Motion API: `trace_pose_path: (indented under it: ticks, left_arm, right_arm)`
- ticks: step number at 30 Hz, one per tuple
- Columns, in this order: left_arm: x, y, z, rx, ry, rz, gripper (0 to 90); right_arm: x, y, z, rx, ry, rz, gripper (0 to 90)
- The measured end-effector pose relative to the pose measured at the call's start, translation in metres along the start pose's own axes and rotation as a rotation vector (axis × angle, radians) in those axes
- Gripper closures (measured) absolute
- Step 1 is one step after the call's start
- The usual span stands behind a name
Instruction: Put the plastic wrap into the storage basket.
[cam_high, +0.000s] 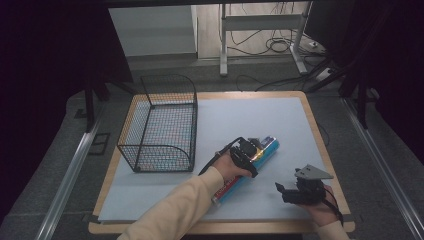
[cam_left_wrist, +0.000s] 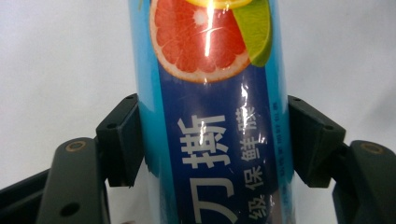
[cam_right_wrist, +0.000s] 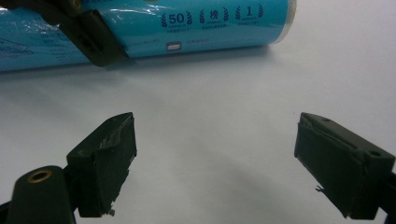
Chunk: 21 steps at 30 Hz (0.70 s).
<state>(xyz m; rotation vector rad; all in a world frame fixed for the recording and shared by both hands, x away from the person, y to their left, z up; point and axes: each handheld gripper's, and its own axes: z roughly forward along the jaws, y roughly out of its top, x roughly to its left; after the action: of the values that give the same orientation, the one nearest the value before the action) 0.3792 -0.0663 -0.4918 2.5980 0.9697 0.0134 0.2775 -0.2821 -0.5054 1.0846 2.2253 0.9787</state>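
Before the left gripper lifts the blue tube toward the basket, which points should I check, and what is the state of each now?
1. Left gripper has both jaws on the tube: ok.
2. Grip sits near the tube's middle, so it should lift level: ok, judging from the high view.
3. Right gripper is open and apart from the tube: ok.
4. Basket stands upright with its top open: ok.
5. Sheet between tube and basket is free of things: ok.
6. Grip is firm enough against slipping: cannot tell.
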Motion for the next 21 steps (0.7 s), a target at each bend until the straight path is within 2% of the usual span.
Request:
trace_pose_path:
  ticks: [4,8,15,21]
  left_arm:
    - [0.003,0.001,-0.001,0.011,-0.017,-0.010,30.4]
    - [0.003,0.003,-0.004,0.052,-0.023,0.023,30.7]
    - [0.010,0.002,-0.017,0.032,-0.038,0.005,30.9]
    - [0.017,0.002,-0.037,0.005,-0.023,0.007,31.2]
  right_arm:
    - [-0.002,0.000,-0.002,-0.006,-0.006,0.010,13.3]
    - [-0.003,0.000,-0.002,-0.008,-0.009,0.013,13.4]
    - [-0.002,0.001,-0.003,-0.024,0.000,0.005,13.4]
    - [-0.001,0.001,-0.003,-0.020,0.000,0.005,13.4]
